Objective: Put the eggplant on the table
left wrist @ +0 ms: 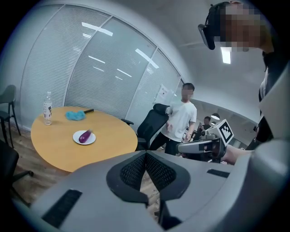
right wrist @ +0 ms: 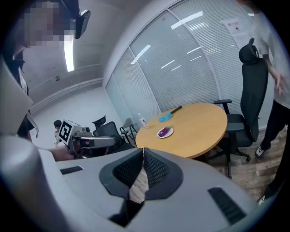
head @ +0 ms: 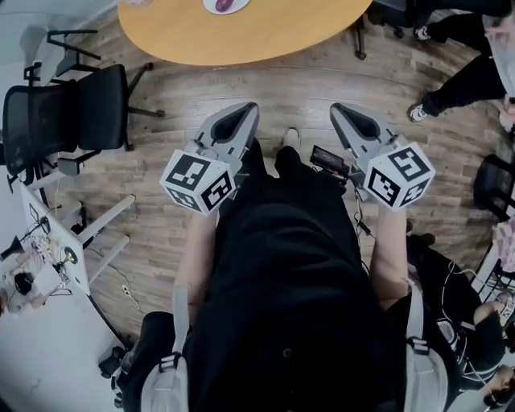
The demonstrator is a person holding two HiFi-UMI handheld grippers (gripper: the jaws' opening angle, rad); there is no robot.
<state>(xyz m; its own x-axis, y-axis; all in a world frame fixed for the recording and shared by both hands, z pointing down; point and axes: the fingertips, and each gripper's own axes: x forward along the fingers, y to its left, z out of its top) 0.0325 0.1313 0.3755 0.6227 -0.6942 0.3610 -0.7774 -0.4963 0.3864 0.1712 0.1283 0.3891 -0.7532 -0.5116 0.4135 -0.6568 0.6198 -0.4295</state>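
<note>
A purple eggplant lies on a small white plate on the round wooden table. The right gripper view shows the same eggplant and plate near the middle of the table. In the head view the plate is cut by the top edge. My left gripper and right gripper are held side by side over the wood floor, well short of the table. The jaws of both the left and the right are shut, with nothing between them.
A clear bottle and a blue cloth lie at the table's far side. A black office chair stands to the left and another beside the table. A person in a white shirt stands nearby. A white desk sits lower left.
</note>
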